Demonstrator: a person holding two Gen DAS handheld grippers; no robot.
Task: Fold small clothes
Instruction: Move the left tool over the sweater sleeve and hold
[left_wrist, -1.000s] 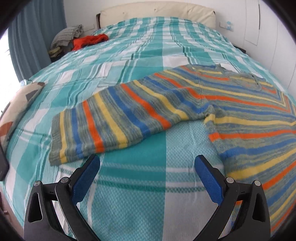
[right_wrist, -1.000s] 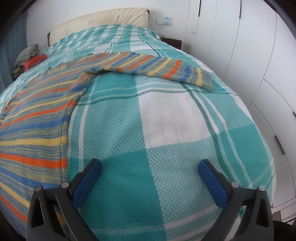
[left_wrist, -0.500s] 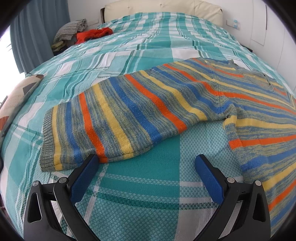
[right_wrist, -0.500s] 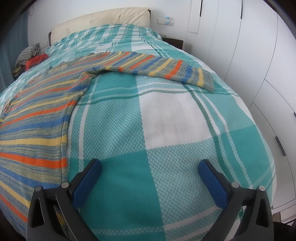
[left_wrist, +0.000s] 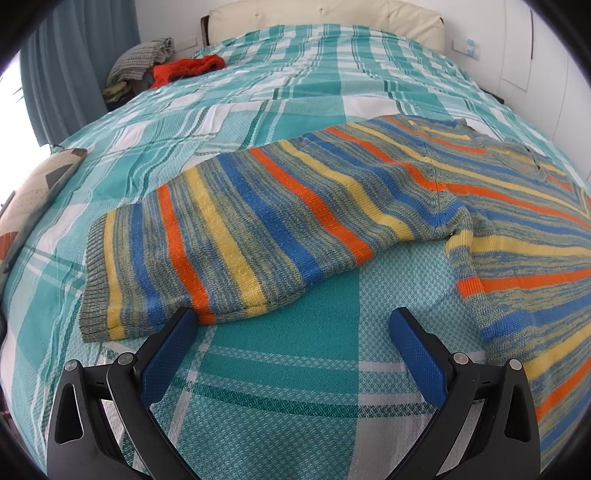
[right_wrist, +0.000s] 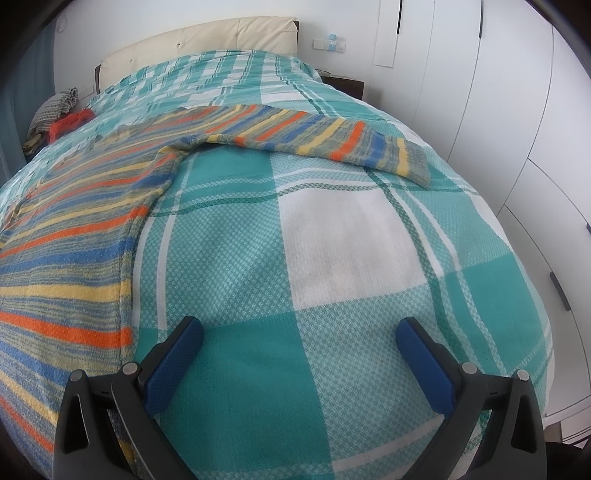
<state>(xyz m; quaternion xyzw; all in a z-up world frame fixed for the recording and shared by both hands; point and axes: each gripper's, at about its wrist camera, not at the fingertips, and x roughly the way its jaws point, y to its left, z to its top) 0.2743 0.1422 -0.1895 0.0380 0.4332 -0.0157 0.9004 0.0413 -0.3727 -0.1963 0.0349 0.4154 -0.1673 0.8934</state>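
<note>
a striped sweater (left_wrist: 332, 206) lies flat on a bed covered with a teal and white plaid blanket (left_wrist: 280, 373), sleeves spread out to either side. the left gripper (left_wrist: 291, 325) hovers low over the blanket with its jaws wide apart and nothing between them — its left blue pad (left_wrist: 166, 354) sits right at the lower edge of one sleeve (left_wrist: 207, 251), near the cuff. the right gripper (right_wrist: 299, 332) is likewise spread wide and empty, over bare blanket just beside the sweater's side hem, while the other sleeve (right_wrist: 332, 136) lies well ahead. a red garment (left_wrist: 184, 68) sits far off near the headboard (left_wrist: 325, 14).
</note>
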